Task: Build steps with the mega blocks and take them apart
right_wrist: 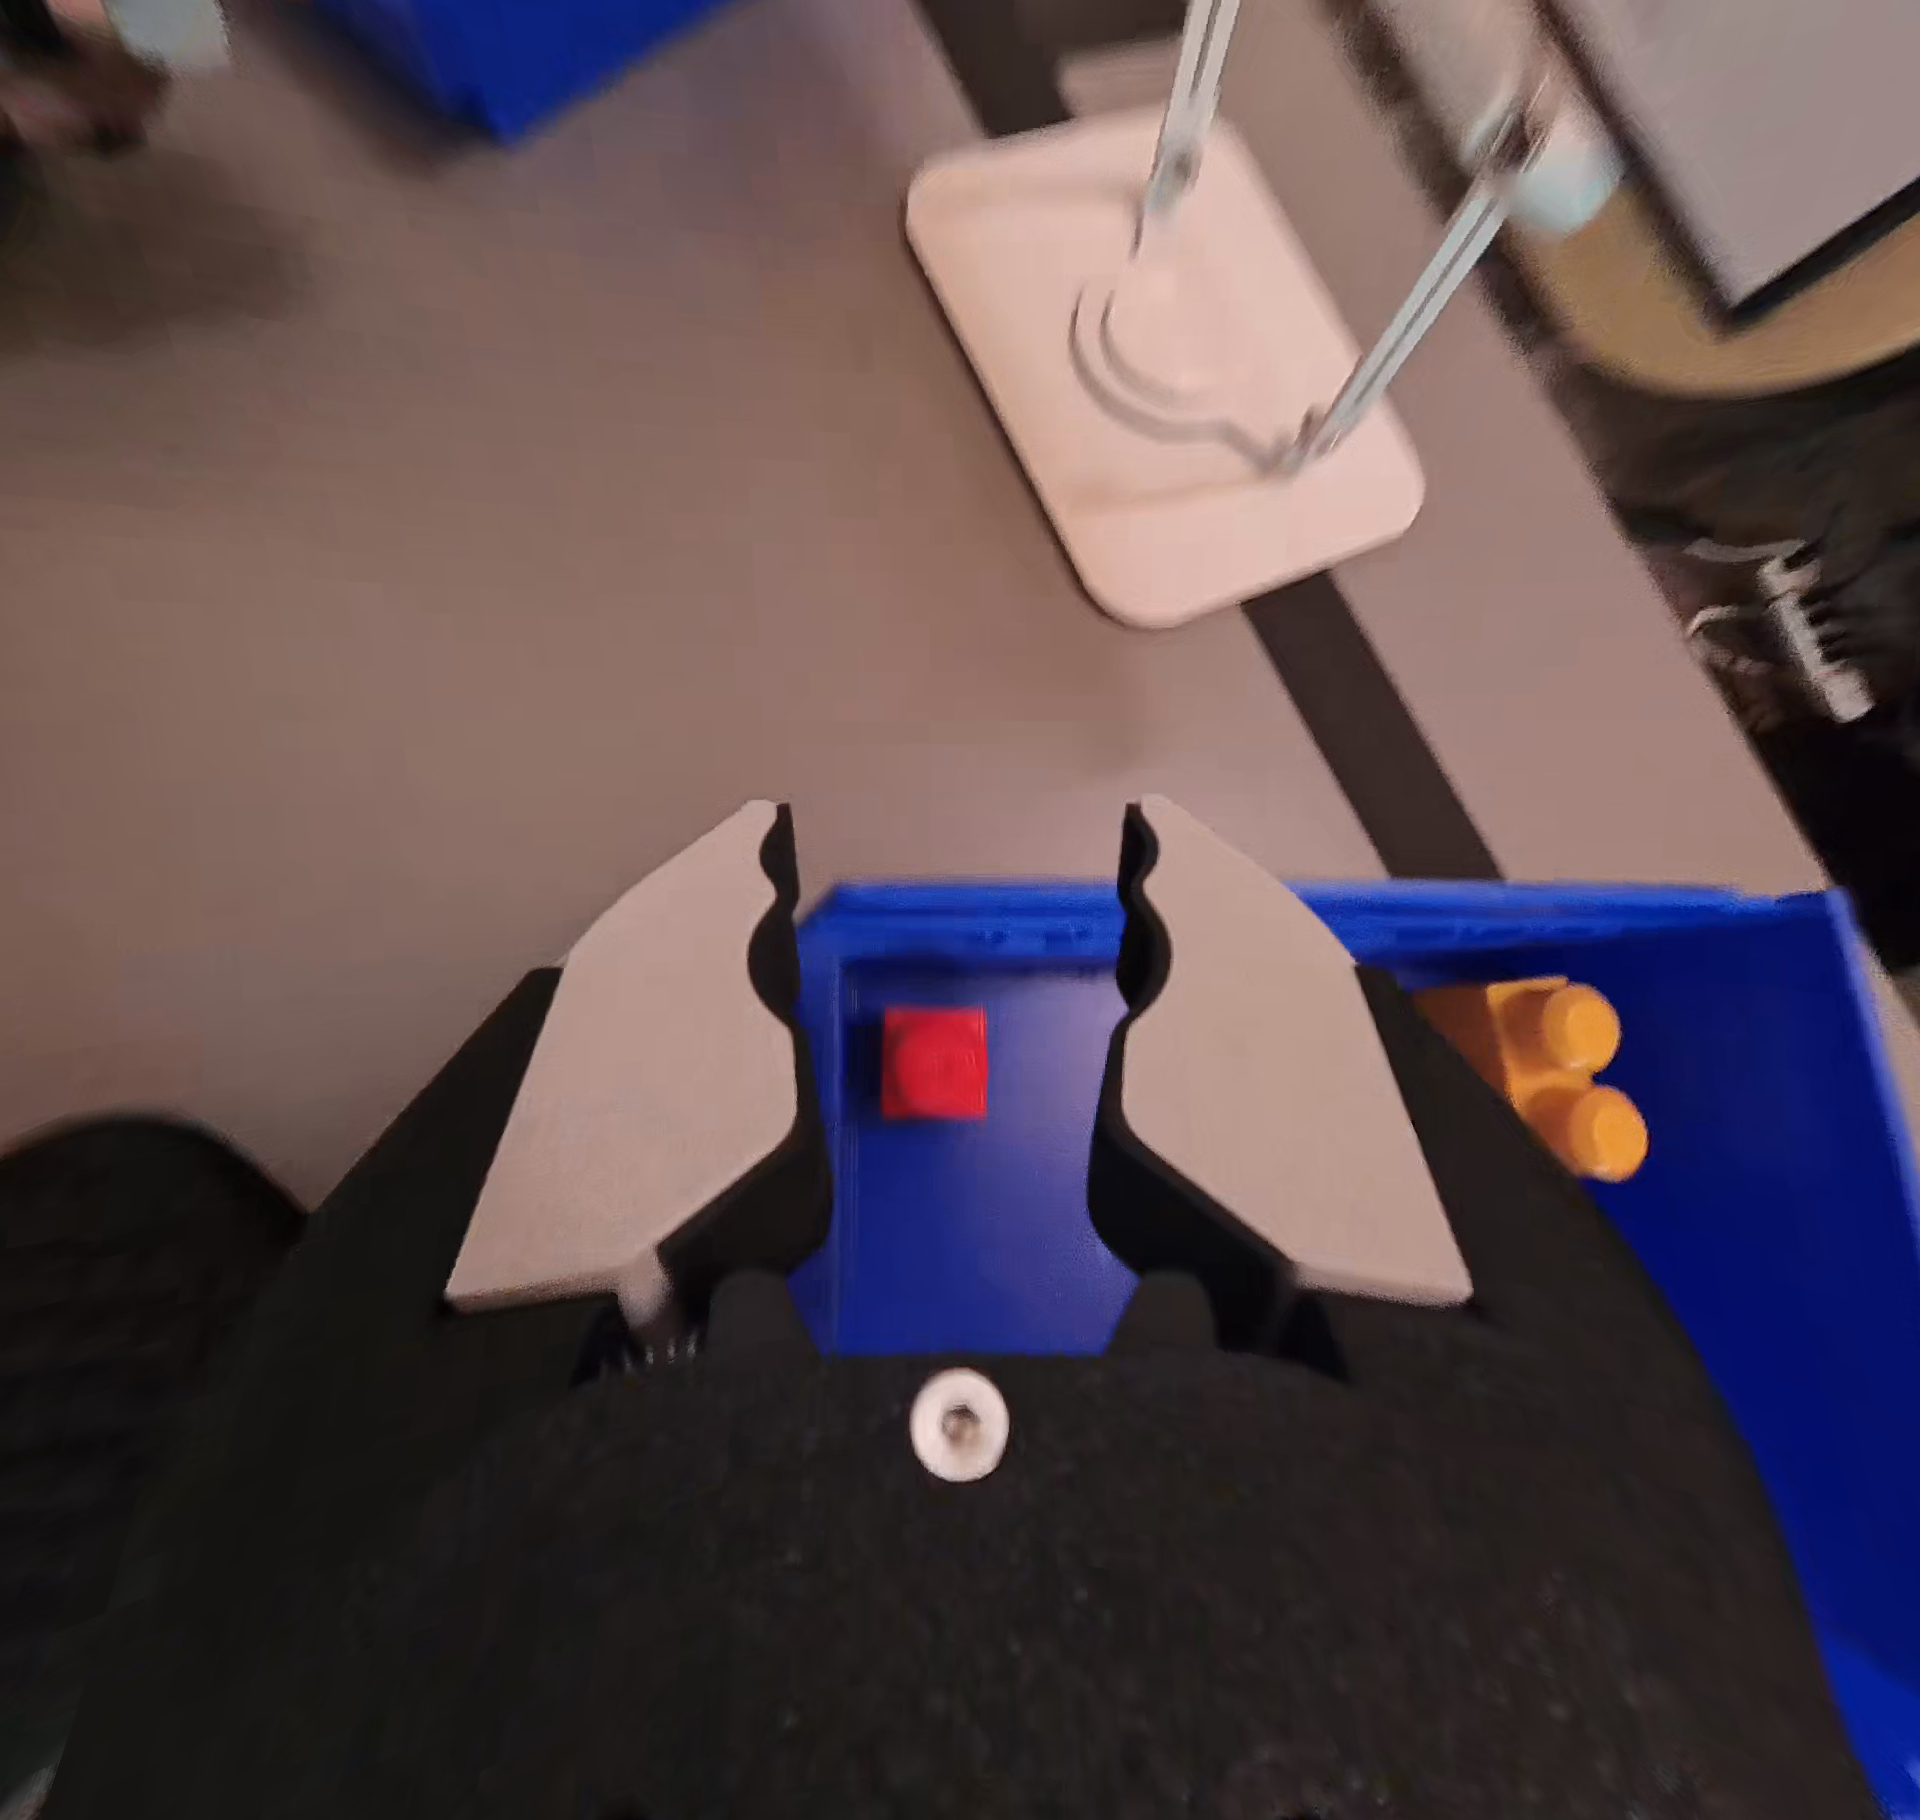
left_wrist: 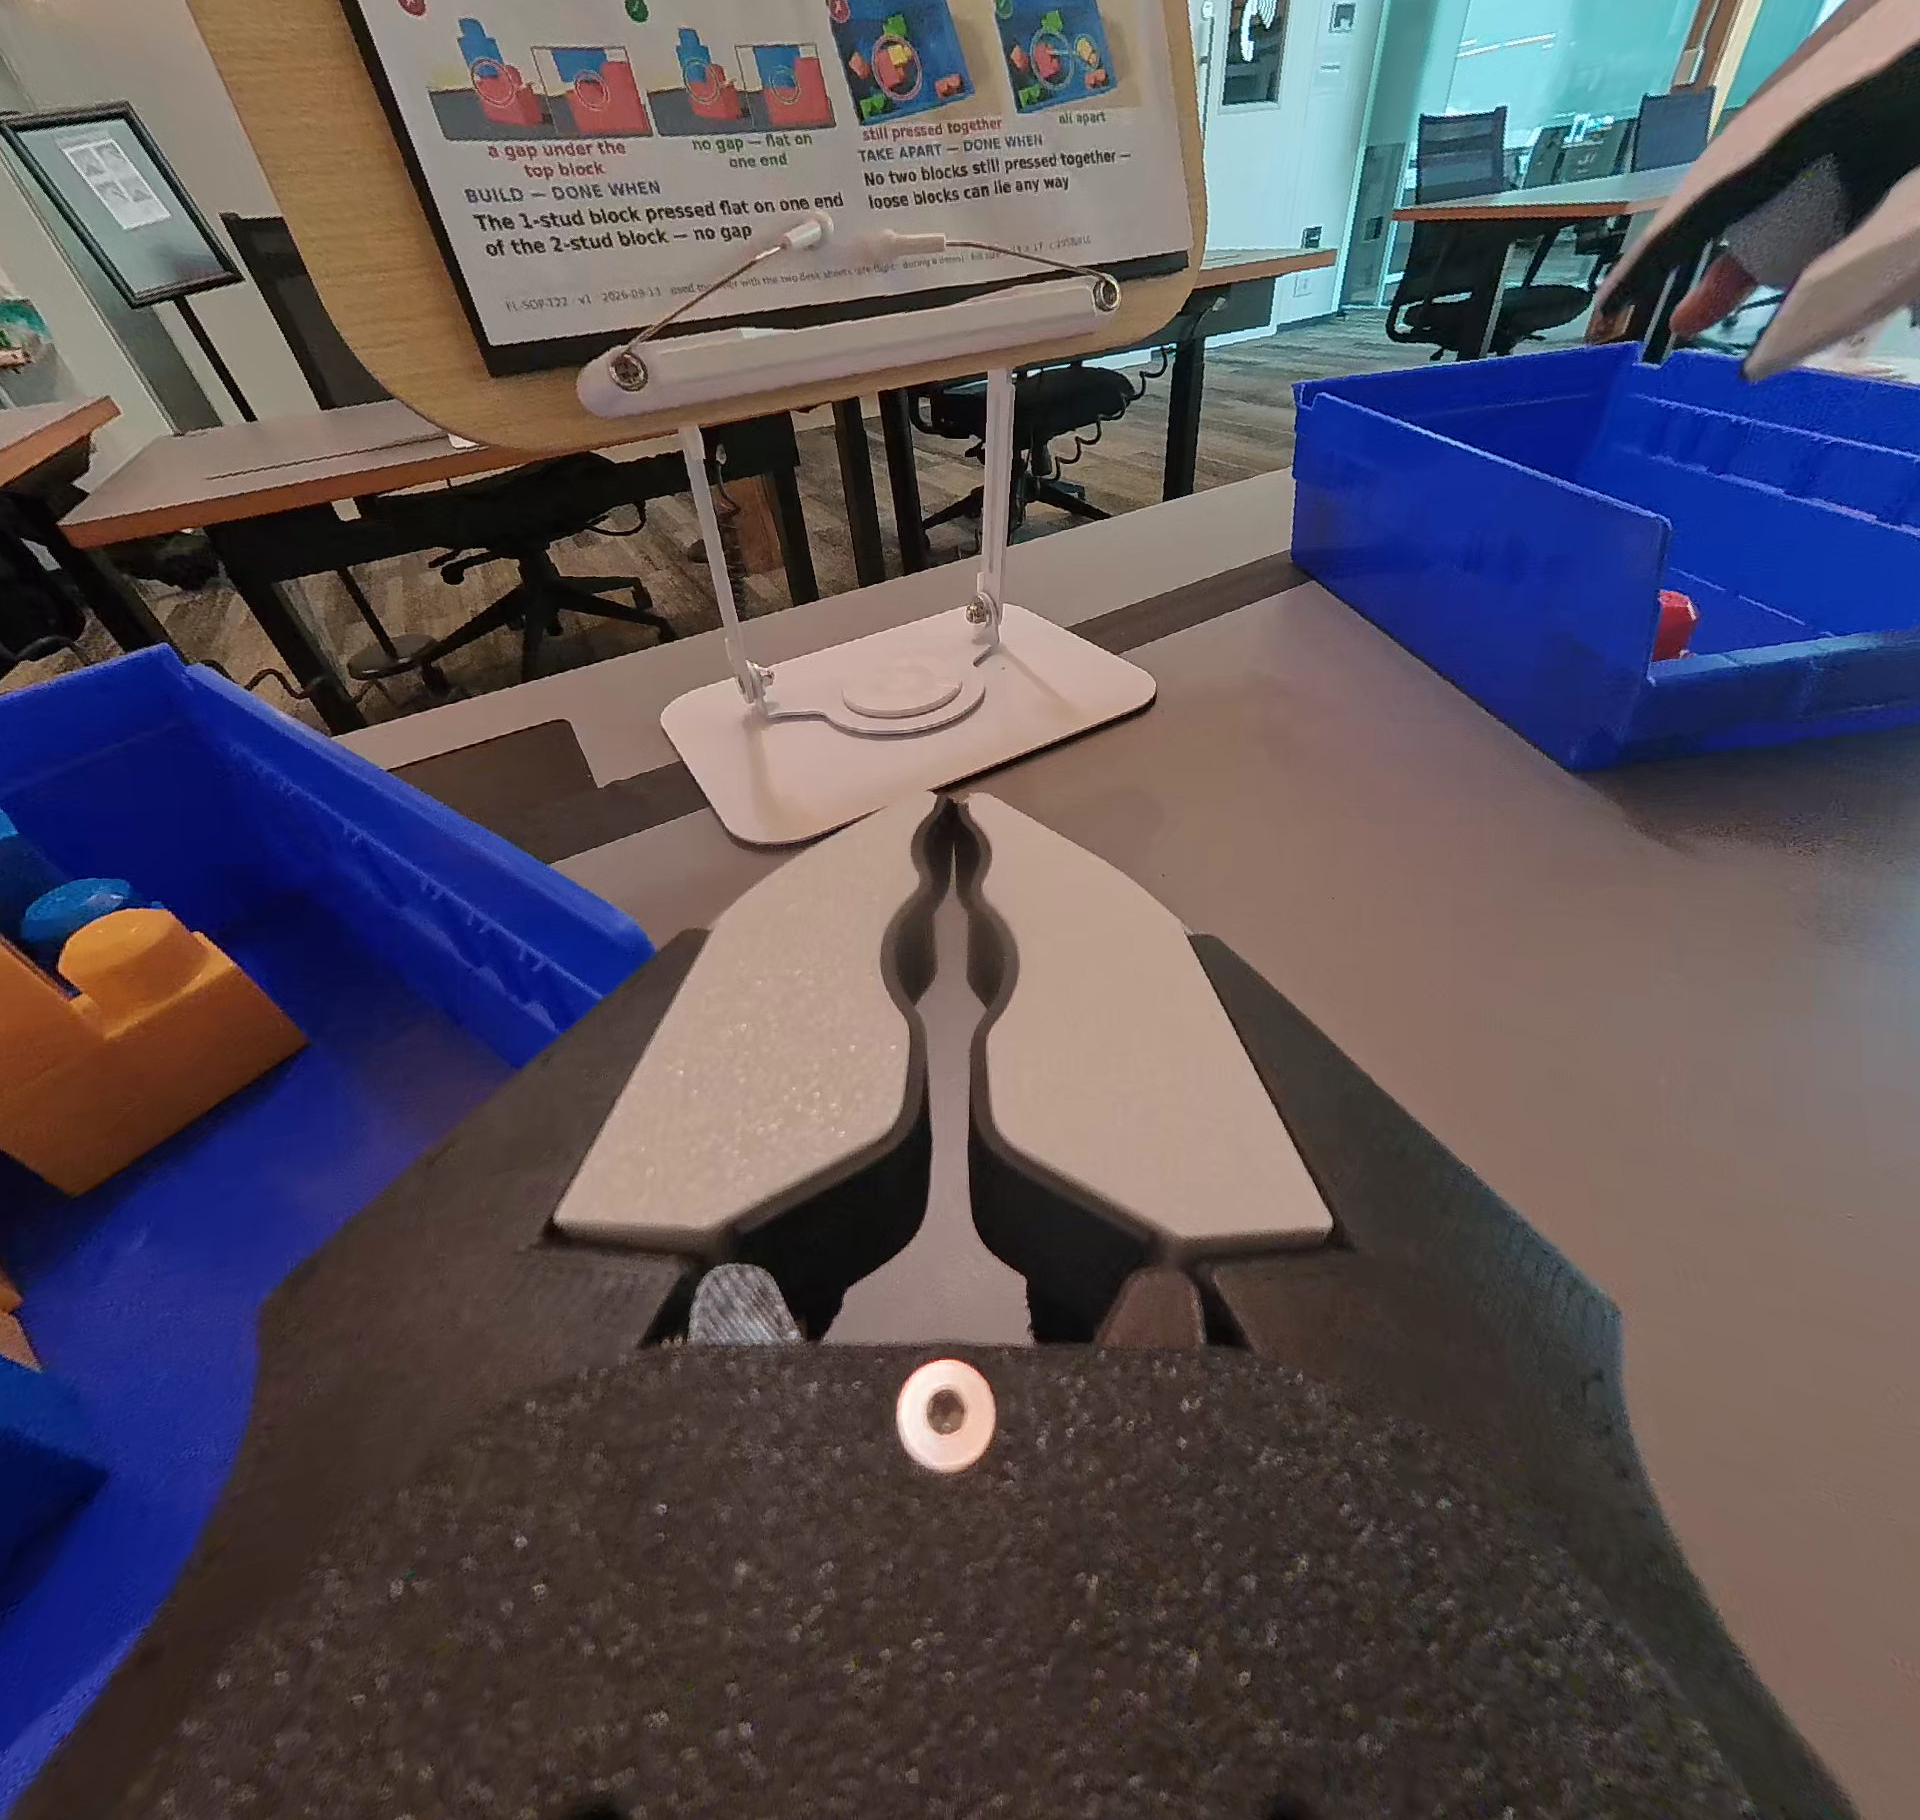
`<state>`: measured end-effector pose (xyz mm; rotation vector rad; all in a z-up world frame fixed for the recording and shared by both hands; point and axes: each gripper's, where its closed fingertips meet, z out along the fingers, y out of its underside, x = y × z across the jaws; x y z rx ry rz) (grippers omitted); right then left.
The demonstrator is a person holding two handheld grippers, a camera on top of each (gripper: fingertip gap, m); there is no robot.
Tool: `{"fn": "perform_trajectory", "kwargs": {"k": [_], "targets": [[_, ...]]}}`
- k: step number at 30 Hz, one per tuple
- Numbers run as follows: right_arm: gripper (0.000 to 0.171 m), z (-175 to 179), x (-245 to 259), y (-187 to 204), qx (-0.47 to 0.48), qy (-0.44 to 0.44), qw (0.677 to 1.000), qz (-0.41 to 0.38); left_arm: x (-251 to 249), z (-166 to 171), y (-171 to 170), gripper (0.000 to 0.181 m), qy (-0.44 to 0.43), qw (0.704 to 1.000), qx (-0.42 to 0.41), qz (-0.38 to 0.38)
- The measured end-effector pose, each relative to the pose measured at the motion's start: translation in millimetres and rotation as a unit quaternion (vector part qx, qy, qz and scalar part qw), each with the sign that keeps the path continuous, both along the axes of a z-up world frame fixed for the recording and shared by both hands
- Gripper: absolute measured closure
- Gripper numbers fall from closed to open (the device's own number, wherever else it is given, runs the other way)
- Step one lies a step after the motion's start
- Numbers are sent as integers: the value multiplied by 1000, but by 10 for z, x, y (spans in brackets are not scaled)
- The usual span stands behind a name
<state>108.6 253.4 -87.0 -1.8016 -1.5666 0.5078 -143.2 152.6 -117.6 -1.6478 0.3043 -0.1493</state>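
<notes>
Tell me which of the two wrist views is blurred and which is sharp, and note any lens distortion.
Left wrist view: mostly sharp, the left gripper and white stand base crisp; wide-angle bending curves the table edge and the blue bin; the right gripper at top right is smeared. Right wrist view: motion blur throughout, worst at the stand base; the red block and orange block look soft.

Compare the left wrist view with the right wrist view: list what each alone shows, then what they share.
Left only: the shut left gripper, an orange block with blue blocks in the left bin, office desks behind.
Right only: the open right gripper above a two-stud orange block.
Both: the right bin, red block, white stand, grey table.
</notes>
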Motion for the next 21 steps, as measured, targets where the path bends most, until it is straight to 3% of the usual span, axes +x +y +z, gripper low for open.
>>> {"fn": "perform_trajectory", "kwargs": {"k": [5,11,21], "targets": [[116,316,-402,-88,35,140,989,-38,8,12,-6,181,1,1000,2,-1],[120,397,-856,-188,38,260,961,-84,13,42,-20,181,1,1000,7,-2],[126,229,-1232,-254,72,345,917,-189,15,97,-40,181,1,1000,17,-3]]}}
